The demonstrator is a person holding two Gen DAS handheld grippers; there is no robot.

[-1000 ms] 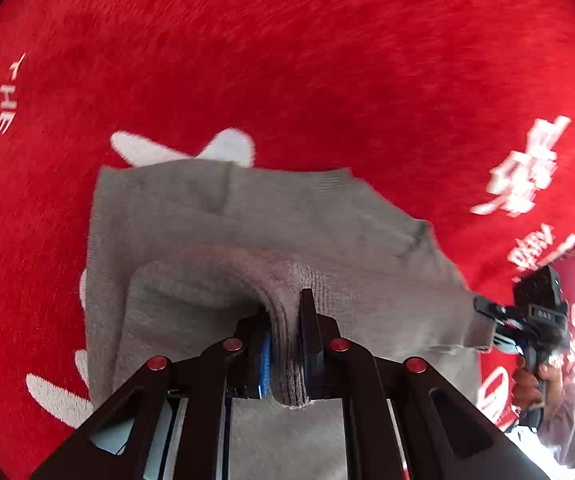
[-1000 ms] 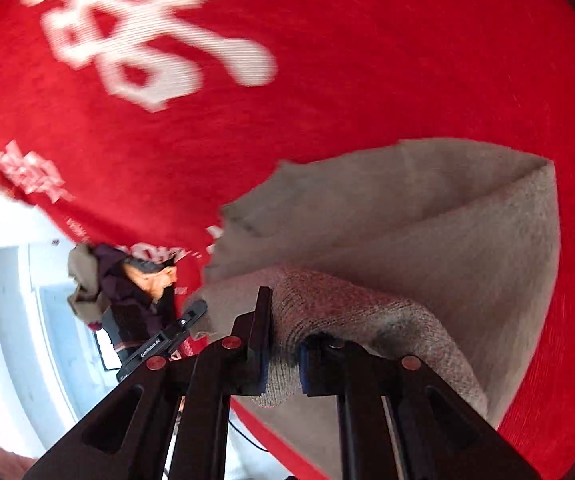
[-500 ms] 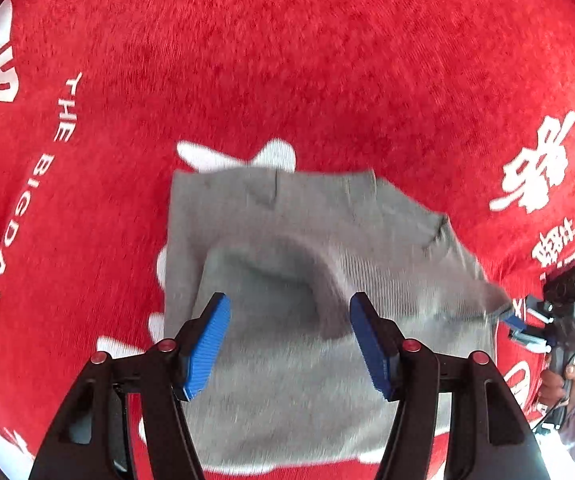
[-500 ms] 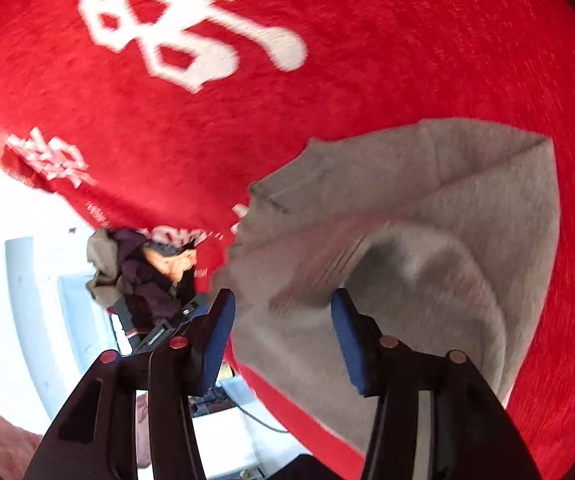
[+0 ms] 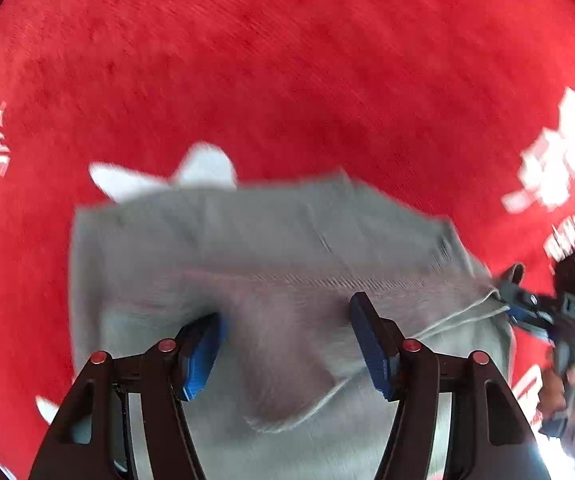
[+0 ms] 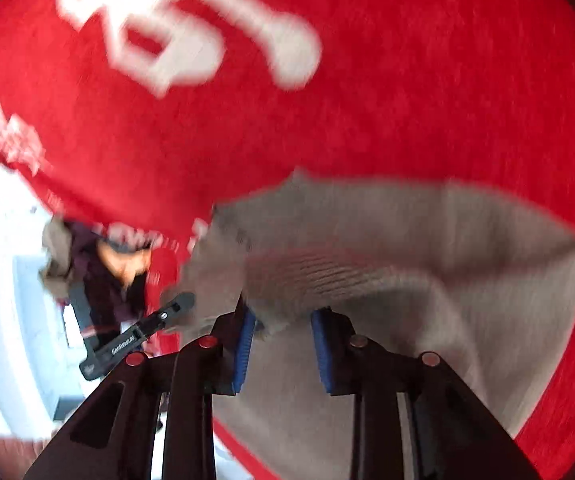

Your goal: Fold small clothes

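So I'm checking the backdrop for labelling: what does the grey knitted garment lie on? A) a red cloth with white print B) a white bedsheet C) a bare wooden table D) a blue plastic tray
A: the grey garment lies flat on a red cloth that carries white lettering.

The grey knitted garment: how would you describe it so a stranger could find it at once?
Start from the large red fuzzy cloth with white printed characters that covers the whole surface. On it lies the grey knitted garment, partly folded, with one layer turned over another. It is the only grey, ribbed thing on the red cloth.
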